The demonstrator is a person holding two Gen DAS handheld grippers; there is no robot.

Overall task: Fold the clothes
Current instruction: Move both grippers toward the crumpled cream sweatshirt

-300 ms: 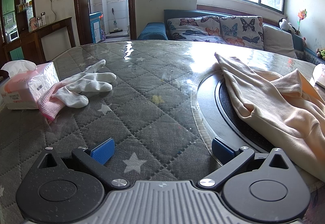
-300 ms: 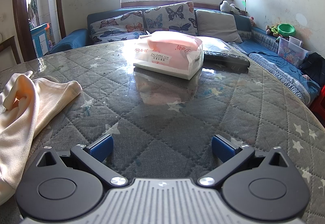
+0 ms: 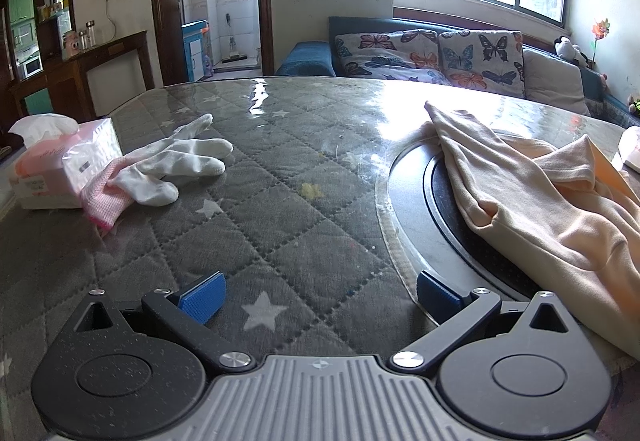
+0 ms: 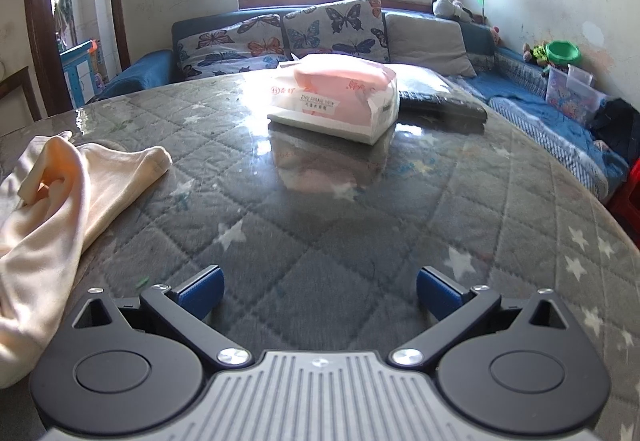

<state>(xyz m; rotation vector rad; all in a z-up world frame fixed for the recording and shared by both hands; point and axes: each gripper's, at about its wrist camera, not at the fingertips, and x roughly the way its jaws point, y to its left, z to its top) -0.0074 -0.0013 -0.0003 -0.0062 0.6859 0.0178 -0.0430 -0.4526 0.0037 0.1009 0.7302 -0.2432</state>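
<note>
The cream garment (image 3: pixel 532 209) lies rumpled, looks soft and light, best pinched at its hem (image 4: pixel 154 161), while the left gripper (image 3: pixel 318 291) and right gripper (image 4: pixel 318 291) both hold their fingers spread wide, empty.

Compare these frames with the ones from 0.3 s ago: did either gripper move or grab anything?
No visible change. The left gripper and right gripper are open and empty as before, and the cream garment, white gloves and tissue pack lie where they were.

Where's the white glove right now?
In the left wrist view, the white glove lies on the table's left side, against the tissue pack, far from the cream garment.
</note>
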